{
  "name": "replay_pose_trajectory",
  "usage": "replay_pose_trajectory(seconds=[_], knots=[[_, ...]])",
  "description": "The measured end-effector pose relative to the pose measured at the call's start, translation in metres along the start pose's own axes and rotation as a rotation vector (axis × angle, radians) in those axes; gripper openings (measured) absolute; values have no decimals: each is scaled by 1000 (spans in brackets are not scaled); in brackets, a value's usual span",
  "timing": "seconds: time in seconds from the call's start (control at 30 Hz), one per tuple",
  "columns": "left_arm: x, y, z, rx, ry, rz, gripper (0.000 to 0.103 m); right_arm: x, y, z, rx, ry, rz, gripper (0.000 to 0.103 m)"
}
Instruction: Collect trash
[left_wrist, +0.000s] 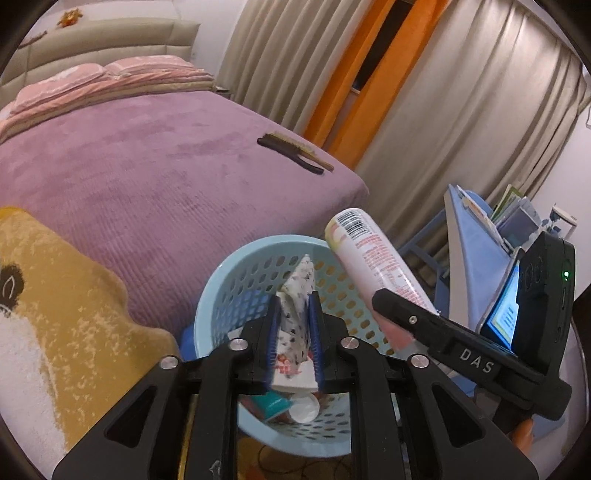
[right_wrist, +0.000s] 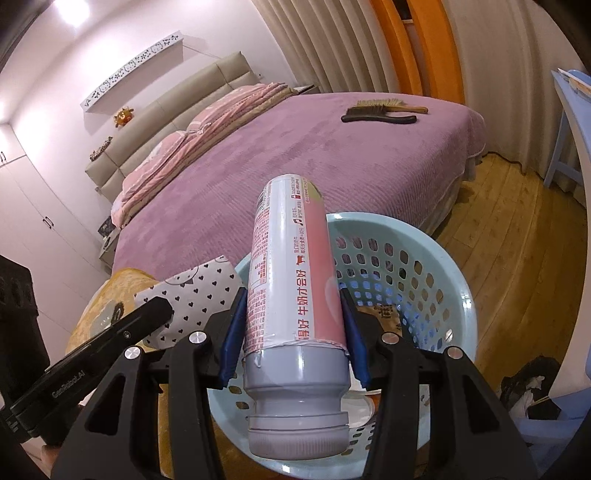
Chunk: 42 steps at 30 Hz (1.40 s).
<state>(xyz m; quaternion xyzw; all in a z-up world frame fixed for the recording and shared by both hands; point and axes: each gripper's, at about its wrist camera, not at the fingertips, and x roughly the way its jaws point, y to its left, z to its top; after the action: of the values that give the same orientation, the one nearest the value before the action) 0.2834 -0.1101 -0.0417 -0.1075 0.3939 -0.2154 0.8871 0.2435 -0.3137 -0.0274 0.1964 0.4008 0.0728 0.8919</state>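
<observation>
1. Two hand-held grippers hang over a pale blue perforated basket (left_wrist: 236, 280) at lower centre of frame, beside a purple-covered bed (left_wrist: 155, 162).
2. Left hand-held gripper (left_wrist: 293, 310) pinches a heart-print paper wrapper (left_wrist: 295, 295) between its blue pads.
3. Right hand-held gripper (right_wrist: 291, 314) clamps a pink-and-white bottle (right_wrist: 291, 280), cap toward the camera.
4. Inside the basket lie a white lid (left_wrist: 304, 410) and teal scrap (left_wrist: 273, 402).

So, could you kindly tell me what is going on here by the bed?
A person is collecting trash with two handheld tongs. The left tongs grip a heart-patterned paper wrapper and the right tongs grip a pink-and-white bottle, both held over the light blue basket, which already holds some trash.
</observation>
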Motion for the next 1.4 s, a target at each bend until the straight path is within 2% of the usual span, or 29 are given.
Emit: replay_pose_trajectory(seconds=[0.03,0.1,0.17,0.23,0.4,0.53,0.7,0.9,1.0,1.07,1.2,1.4], knots=[[1,-1,0,5,-6,8,27,3,-1,0,3,4,-3,46],[1,-4,-1,12,-8,-14,37,8,-5,-1,21,11,-21,46],[0,-9,-2,45,-11,-9,43,9,-9,-2,34,8,-21,47],[-3,-12,-5,68,-22,16,67,6,-14,-3,48,-4,-33,57],[-22,-6,-11,51,-51,13,71,-9,-16,-8,49,-9,-26,57],[-60,0,-26,62,-141,83,84,-30,4,-16,-17,-33,-10,57],[-118,13,-48,77,-255,203,88,-59,44,-34,-124,-78,16,66],[-176,34,-75,102,-376,362,91,-87,90,-61,-244,-167,37,68],[-199,41,-95,132,-471,554,91,-100,108,-75,-291,-256,15,68],[-211,47,-107,145,-515,626,91,-108,117,-85,-306,-316,5,69],[-220,66,-121,113,-525,627,93,-116,124,-97,-292,-372,18,75],[-220,84,-135,75,-556,672,93,-111,131,-104,-297,-375,-5,76]])
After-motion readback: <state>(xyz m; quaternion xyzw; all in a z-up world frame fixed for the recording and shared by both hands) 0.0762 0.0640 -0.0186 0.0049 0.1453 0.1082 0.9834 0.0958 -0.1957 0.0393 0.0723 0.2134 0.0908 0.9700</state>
